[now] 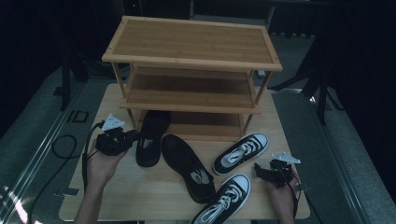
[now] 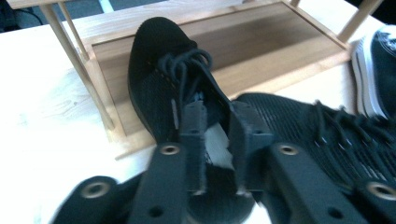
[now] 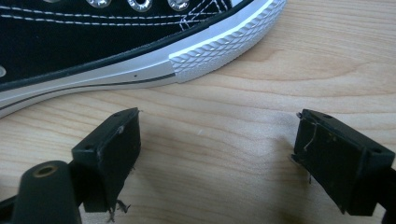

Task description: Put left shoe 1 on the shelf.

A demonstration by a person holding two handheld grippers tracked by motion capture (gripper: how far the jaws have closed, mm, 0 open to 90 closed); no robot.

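A black mesh shoe (image 1: pixel 150 135) (image 2: pixel 154 79) lies with its toe on the bottom shelf of a three-tier wooden rack (image 1: pixel 191 42) (image 2: pixel 261 42). My left gripper (image 1: pixel 134 137) (image 2: pixel 217 135) sits over its heel opening, jaws narrowed, with the white insole showing in the gap between them. Whether the pads press on the shoe I cannot tell. A second black shoe (image 1: pixel 187 165) (image 2: pixel 299 121) lies beside it on the table. My right gripper (image 1: pixel 259 169) (image 3: pixel 215 154) rests open on the wood, nothing between its jaws, just short of a black-and-white sneaker (image 3: pixel 93 42).
Two black-and-white sneakers (image 1: pixel 240 153) (image 1: pixel 224 198) lie at the front right of the table (image 1: pixel 116 186); one shows at the right edge of the left gripper view (image 2: pixel 378 70). The rack's top and middle shelves carry nothing. Cables trail off the table's left side.
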